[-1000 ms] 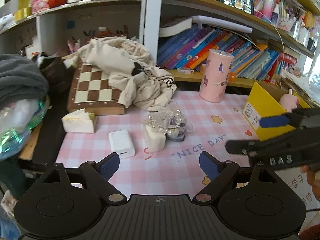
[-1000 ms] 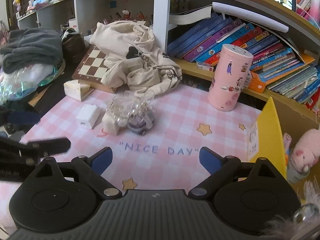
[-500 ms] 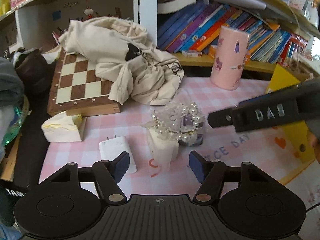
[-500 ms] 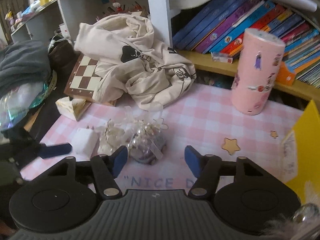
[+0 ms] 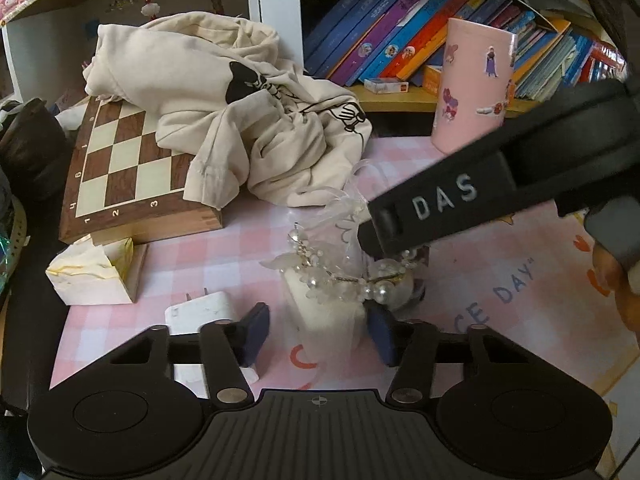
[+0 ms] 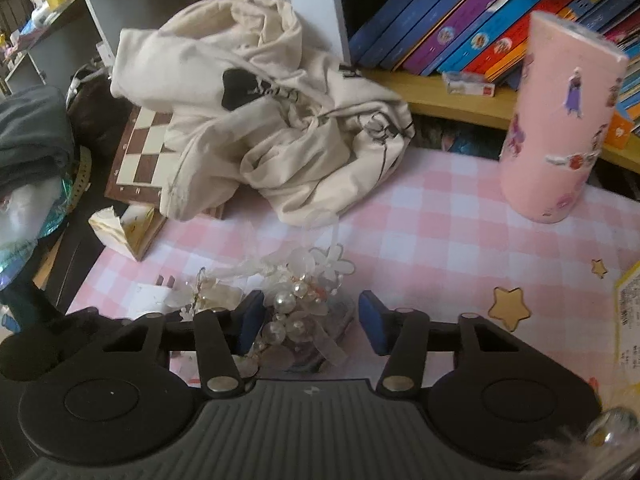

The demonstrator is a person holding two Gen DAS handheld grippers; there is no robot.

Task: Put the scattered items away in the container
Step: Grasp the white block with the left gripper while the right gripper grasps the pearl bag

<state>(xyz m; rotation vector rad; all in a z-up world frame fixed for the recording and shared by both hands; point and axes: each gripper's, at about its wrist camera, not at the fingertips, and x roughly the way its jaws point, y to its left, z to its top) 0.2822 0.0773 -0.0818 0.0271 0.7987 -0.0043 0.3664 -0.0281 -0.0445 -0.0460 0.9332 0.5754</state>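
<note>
Two tools, both spread apart: left tool (image 5: pixel 318 334) straddling one white cup (image 5: pixel 320 312), right tool (image 6: pixel 310 322) around one pearl hairpiece (image 6: pixel 292 300). One white charger (image 5: pixel 200 314) beside.

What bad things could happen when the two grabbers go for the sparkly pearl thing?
1. Both tools straddle the same pile: the left tool sits around the white cylinder, and the right tool around the pearl hairpiece draped over it. Lifting apart could snag or stretch the beads.
2. The two tools are very close and might bump.
3. The white charger lies right beside the left tool's finger and could get nudged.
</note>
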